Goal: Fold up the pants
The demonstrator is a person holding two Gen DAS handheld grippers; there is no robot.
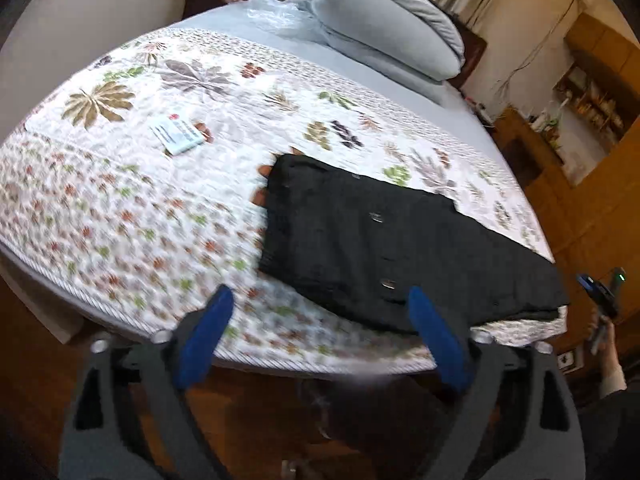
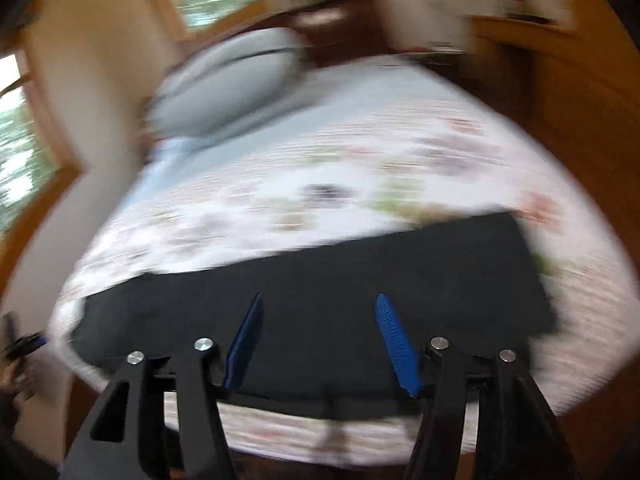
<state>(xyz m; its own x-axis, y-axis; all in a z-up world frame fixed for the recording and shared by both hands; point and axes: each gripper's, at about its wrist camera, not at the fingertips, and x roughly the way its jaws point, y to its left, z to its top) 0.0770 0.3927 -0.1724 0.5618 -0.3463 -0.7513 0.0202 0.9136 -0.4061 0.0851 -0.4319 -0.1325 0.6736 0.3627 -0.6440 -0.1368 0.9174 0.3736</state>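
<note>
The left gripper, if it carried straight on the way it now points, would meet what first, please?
Most likely the folded black pants on the floral bedspread. The left gripper is open and aimed at their near edge, though depth is hard to judge.

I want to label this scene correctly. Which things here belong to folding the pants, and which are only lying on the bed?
For the job:
- black pants, folded on the quilt
- left gripper, open
- right gripper, open

Just lying about:
- small white packet
- grey pillows
- clear plastic bag
</note>
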